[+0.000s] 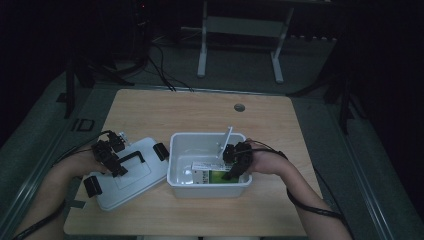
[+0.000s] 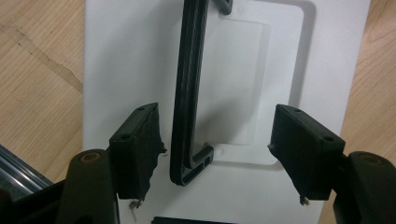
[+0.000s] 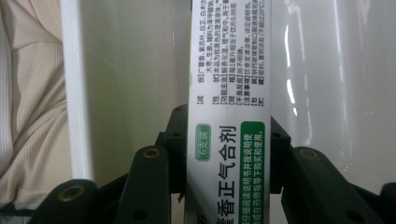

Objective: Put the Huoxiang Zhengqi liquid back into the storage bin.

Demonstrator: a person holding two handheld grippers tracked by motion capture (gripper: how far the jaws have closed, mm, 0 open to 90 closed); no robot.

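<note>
A white lid with a black handle lies flat on the wooden table, left of an open white bin. My left gripper hovers over the lid. In the left gripper view it is open, and the handle runs between the jaws, close to the left one without touching. My right gripper reaches down into the bin at its near right. It is shut on a white and green medicine box, which sits low in the bin.
Black clips sit at the lid's two ends. A thin white piece leans up inside the bin. A round cable hole marks the table's far side. Light fabric lies outside the bin's wall.
</note>
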